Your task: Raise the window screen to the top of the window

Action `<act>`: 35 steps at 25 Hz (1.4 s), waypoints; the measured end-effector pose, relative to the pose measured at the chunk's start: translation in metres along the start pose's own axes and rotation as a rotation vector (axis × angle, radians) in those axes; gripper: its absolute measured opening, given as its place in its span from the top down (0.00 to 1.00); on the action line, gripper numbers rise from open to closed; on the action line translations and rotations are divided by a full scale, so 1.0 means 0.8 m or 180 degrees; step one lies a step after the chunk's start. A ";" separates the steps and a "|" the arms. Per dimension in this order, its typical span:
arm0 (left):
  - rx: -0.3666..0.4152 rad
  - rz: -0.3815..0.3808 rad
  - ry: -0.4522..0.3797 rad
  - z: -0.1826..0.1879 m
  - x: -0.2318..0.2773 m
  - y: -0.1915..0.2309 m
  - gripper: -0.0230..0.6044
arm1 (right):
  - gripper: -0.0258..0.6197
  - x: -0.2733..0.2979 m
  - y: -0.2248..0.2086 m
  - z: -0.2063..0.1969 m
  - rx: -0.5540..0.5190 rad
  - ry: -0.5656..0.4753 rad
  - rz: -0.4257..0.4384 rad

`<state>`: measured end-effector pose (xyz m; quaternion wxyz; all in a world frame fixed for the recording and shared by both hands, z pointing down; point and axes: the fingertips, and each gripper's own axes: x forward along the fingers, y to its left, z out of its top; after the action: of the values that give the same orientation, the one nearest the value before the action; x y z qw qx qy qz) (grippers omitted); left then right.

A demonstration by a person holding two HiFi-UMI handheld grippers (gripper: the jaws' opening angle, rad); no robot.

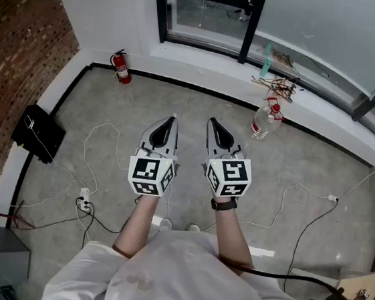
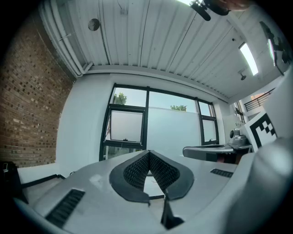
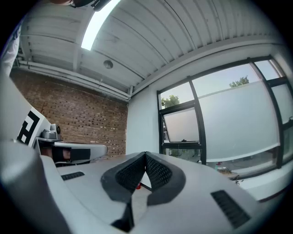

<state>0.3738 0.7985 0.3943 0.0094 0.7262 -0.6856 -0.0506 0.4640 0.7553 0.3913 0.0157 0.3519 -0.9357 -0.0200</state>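
The window [image 1: 209, 21] ran across the far wall. Its pale window screen [image 1: 322, 33] covered the wide pane, and by my reading of the gripper views its top edge stopped short of the frame's top. I held the left gripper [image 1: 172, 119] and right gripper [image 1: 213, 122] level and well back from it, the jaws of all 2 pressed together on nothing. Arriving with jaws unopened would only shove the screen. The cables [image 1: 108, 137] on the floor could snag my feet, and the bottle [image 1: 265, 121] below the sill might topple.
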 end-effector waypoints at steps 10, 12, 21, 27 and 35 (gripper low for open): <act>-0.0022 0.0026 0.0132 -0.028 -0.004 -0.046 0.96 | 0.96 -0.035 -0.026 -0.035 0.0244 0.0127 0.0048; 0.0027 0.0017 0.0173 -0.038 -0.011 -0.057 0.96 | 0.96 -0.040 -0.031 -0.049 0.0339 0.0150 0.0048; 0.0038 0.0070 0.0345 -0.068 -0.002 -0.037 0.96 | 0.96 -0.004 -0.033 -0.086 0.0522 0.0283 0.0120; -0.0023 0.0091 0.0041 -0.063 0.045 0.046 0.96 | 0.96 0.085 -0.006 -0.111 0.0367 0.0386 0.0185; -0.0211 -0.0132 -0.0154 -0.015 0.163 0.182 0.96 | 0.96 0.245 0.005 -0.043 0.0114 0.0183 0.0168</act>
<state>0.2369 0.6591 0.4100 0.0158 0.7380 -0.6684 -0.0909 0.3159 0.6283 0.4290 0.0368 0.3277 -0.9440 0.0073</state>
